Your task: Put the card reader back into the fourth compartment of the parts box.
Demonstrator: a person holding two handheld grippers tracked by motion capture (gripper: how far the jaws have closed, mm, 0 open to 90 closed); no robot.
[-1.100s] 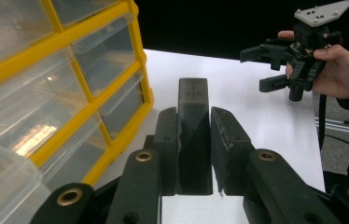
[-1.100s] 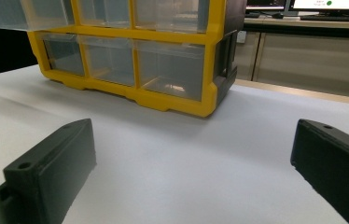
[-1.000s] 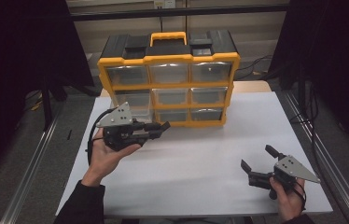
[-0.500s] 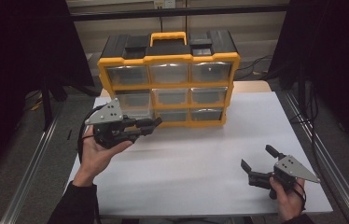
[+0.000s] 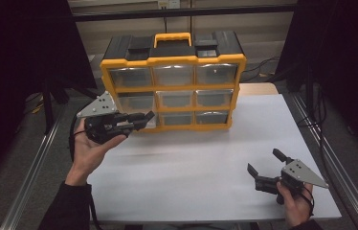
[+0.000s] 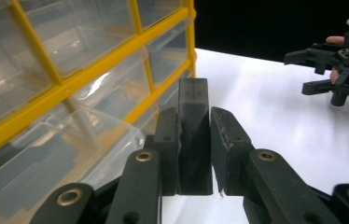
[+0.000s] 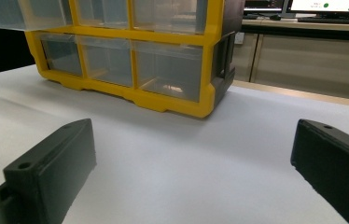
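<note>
At the left of the high view, a small black block is being gripped between the pads of the left tongs, just beside a pulled-out clear drawer at the lower-left corner of the yellow organizer. It is being judged stiff, light and smooth-sided, so a firm hold across its flat faces is being advised. At lower right, the right tongs are being held wide open and empty over the white bench, where ample open room is being left; the drawer's thin rim is being watched.
</note>
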